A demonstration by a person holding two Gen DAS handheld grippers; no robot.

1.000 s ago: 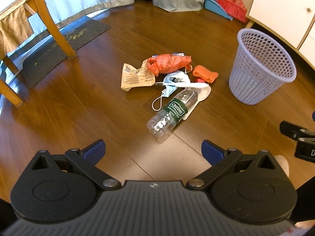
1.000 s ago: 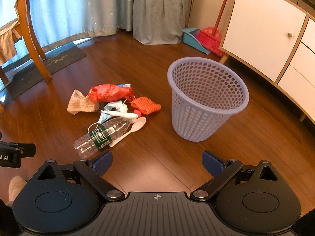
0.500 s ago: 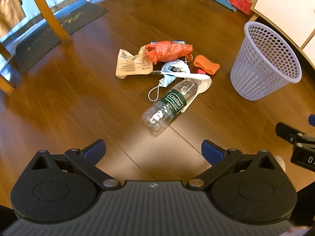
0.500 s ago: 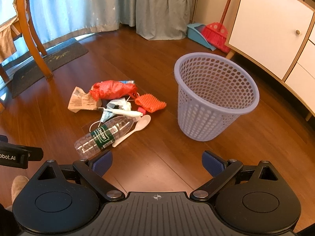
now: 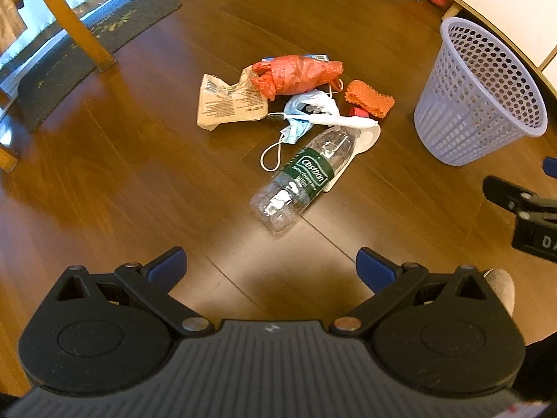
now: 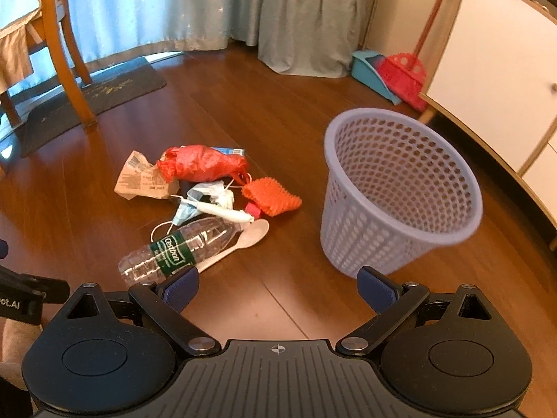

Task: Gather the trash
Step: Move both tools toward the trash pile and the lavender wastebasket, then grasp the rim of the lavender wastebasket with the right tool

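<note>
**Trash pile on the floor, both claws wide open and empty**

Dark wood plank floor (image 5: 104, 181), with curtains (image 6: 146, 10) along the far edge of the room and a white cabinet (image 6: 494, 69) on the right side. A dark doormat (image 5: 87, 52) lies near a wooden chair leg (image 5: 80, 31) toward the floor's far left.

The trash is all in one loose heap mid-floor. One clear plastic bottle (image 5: 306, 177) with a green label lies on its side, nearest the grippers. One white plastic spoon (image 6: 243, 240) lies partly under it. One white toothbrush (image 5: 323, 120) rests across one blue face mask (image 5: 296, 129). Behind those are one red plastic bag (image 5: 296, 75), one tan paper wrapper (image 5: 226, 102) and one orange scrubber (image 5: 369, 99), with a small red bit beside it I can't identify.

One lavender mesh wastebasket (image 6: 400, 195) stands upright right of the heap, apart from it. A red broom and blue dustpan (image 6: 393, 73) lean by the cabinet.

Left gripper (image 5: 271, 266) hangs over bare floor just short of the bottle, jaws spread wide, holding nothing. Right gripper (image 6: 278, 287) same deal, spread wide and empty, between bottle and wastebasket.
</note>
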